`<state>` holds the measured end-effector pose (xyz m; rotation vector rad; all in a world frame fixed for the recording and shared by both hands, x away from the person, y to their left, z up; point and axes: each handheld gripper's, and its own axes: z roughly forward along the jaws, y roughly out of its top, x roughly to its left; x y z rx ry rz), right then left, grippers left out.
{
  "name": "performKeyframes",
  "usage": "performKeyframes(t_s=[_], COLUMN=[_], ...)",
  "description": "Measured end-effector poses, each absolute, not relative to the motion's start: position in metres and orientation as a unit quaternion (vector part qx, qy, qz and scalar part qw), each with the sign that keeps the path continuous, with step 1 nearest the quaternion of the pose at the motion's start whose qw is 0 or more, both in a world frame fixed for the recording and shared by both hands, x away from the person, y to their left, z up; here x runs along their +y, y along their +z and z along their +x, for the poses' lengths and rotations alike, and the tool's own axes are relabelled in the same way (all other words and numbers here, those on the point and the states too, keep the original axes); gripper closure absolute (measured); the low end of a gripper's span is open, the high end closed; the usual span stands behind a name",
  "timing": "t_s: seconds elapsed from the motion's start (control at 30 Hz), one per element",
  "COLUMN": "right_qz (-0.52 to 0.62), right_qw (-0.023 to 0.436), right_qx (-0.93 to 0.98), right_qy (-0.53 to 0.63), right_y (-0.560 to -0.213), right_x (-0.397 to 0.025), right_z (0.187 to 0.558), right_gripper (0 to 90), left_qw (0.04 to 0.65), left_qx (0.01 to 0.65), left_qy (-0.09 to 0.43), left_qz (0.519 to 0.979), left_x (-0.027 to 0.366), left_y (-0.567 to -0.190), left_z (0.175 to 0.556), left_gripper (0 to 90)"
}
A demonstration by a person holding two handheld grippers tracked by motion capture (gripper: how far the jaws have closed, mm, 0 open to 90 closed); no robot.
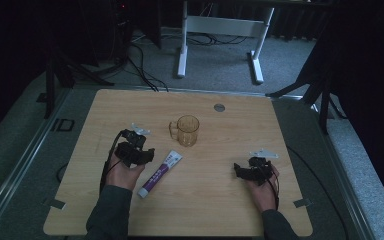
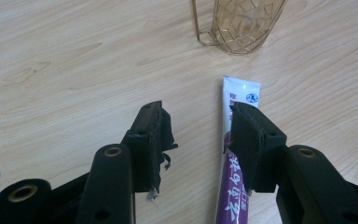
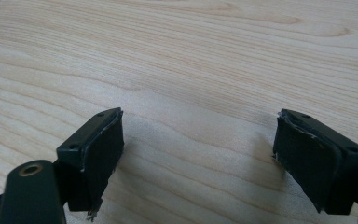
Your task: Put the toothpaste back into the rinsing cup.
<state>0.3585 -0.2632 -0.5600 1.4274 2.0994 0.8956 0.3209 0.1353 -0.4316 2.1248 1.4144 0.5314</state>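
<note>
A white and purple tube (image 1: 160,172) lies flat on the wooden table (image 1: 220,200), pointing toward a clear amber mug (image 1: 186,130) that stands upright with its handle to the left. My left gripper (image 1: 149,154) is open just left of the tube. In the left gripper view the tube (image 2: 240,98) runs under the right jaw, the left gripper (image 2: 200,114) holds nothing, and the mug (image 2: 240,25) stands ahead. My right gripper (image 1: 236,169) rests open at the table's right side. The right gripper (image 3: 198,123) has bare wood between its jaws.
A round grey grommet (image 1: 219,107) sits in the table near its far edge. Beyond the table stands a white desk frame (image 1: 220,30) with cables on grey carpet. Dark stands flank both sides.
</note>
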Motion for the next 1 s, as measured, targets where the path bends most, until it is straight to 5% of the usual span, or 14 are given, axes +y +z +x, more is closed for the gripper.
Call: performKeyframes(t_s=[1.0], right_qz=[0.516], right_qw=[0.224], right_qx=[0.76], right_qy=[0.324], right_y=[-0.56], right_x=[-0.263], right_z=[0.359], right_gripper=[16.0], left_qw=[0.252], left_qx=[0.521], left_qy=[0.189], left_qz=[0.793], left_x=[0.117], left_y=[-0.42], left_z=[0.331], left_gripper=[51.7])
